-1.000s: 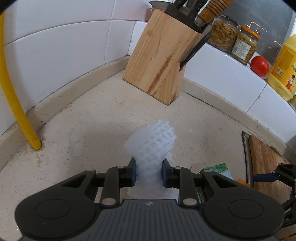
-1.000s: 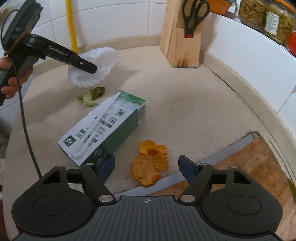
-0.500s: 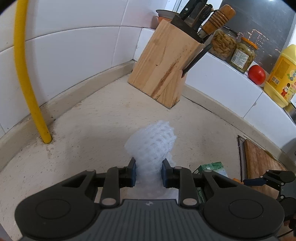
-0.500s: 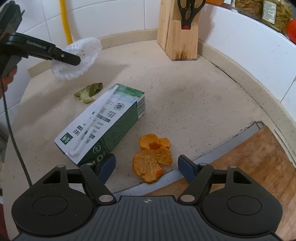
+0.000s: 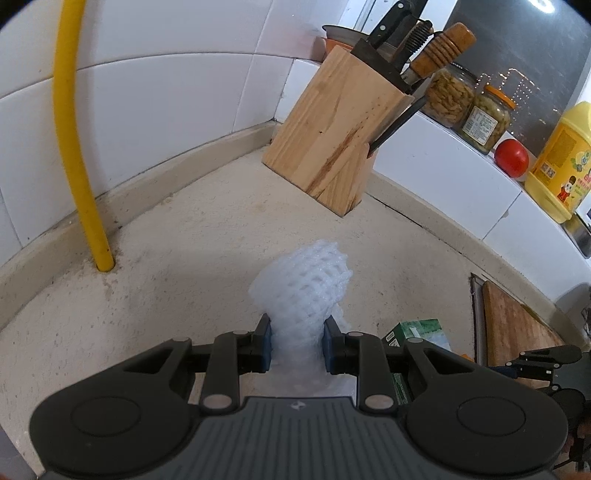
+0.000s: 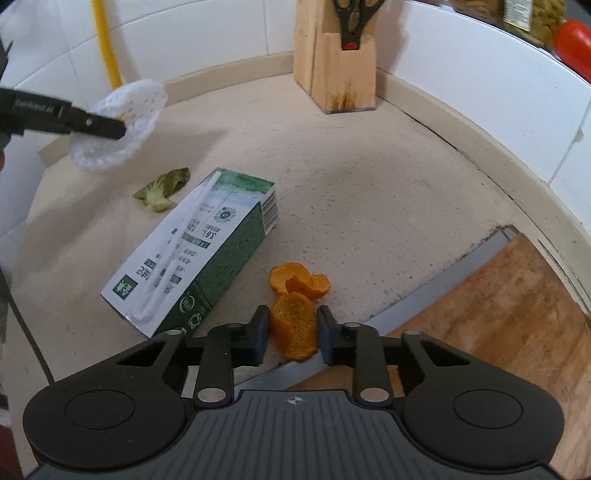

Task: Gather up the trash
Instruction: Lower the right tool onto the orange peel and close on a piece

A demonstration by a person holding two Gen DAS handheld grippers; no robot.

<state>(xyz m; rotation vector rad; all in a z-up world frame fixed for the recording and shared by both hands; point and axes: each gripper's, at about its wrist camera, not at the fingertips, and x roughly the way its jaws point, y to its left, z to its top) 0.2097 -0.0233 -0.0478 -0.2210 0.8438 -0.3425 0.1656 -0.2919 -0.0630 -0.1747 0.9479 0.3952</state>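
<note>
Left gripper pinches white foam fruit net between both pads, net flaring toward 12 o'clock above beige counter. Wooden knife block at 1 o'clock, yellow pipe at 10 o'clock. Green carton partly visible at 4 o'clock.

- wooden knife block in the counter corner, knives and scissors stuck in it
- yellow pipe up the tiled wall
- two jars, a tomato, yellow bottle on the ledge
- cutting board at right
</note>
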